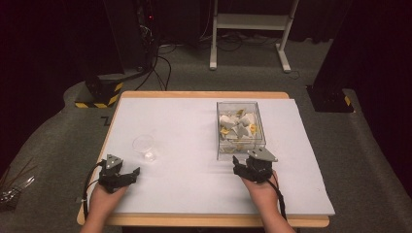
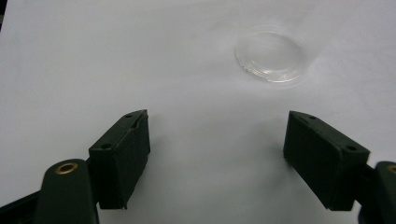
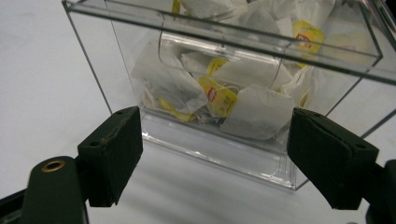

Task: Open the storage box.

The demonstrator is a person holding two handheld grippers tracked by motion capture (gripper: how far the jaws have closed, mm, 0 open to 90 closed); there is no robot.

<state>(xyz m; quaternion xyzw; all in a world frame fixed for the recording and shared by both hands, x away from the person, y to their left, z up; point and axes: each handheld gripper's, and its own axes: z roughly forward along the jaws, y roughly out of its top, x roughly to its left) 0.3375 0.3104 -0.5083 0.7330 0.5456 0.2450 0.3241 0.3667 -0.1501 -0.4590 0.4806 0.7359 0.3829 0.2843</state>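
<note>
We see a clear plastic box [image 1: 240, 127] on the white table [image 1: 194, 184], filled with tea bags [image 3: 187, 91] bearing yellow tags. An empty clear cup [image 1: 144, 147] stands well to its left. Left gripper [image 1: 122, 175] near the cup and right gripper [image 1: 241, 167] just before the box both hold their jaws wide apart, gripping nothing.

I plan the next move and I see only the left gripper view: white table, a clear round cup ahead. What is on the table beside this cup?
Observer: A clear plastic box stands to the right of the clear cup, apart from it.
Operator: Is the box empty?
Observer: No, it holds tea bags, white with yellow tags.
Operator: Where is the right hand-held gripper?
Observer: The right hand-held gripper sits just before the box's near wall, jaws wide open, holding nothing.
Operator: And my left one, seen from above?
Observer: The left hand-held gripper is open, near the table's front left, short of the cup.
</note>
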